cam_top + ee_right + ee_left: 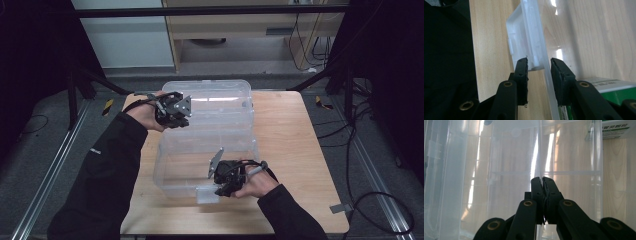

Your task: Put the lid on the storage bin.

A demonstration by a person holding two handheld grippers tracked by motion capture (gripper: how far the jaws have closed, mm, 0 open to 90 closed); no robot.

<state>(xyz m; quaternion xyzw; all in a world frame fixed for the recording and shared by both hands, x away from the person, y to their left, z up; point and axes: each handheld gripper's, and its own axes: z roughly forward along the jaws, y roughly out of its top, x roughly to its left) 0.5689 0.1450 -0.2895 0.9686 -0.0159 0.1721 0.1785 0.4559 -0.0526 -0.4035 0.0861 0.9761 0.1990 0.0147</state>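
Clear plastic box sits mid-table with lid raised: left gripper pinches the lid edge, right gripper clamps the front wall and latch, so opening looks nearly done, and the green-labelled carton remains inside.

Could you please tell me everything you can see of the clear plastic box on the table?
The clear plastic box is a see-through tub standing on the wooden table, with its lid swung open behind it. A green-and-white carton shows through its wall. The left gripper is shut on the lid's thin edge. The right gripper straddles the front wall beside the white latch; whether its pads press on it I cannot tell.
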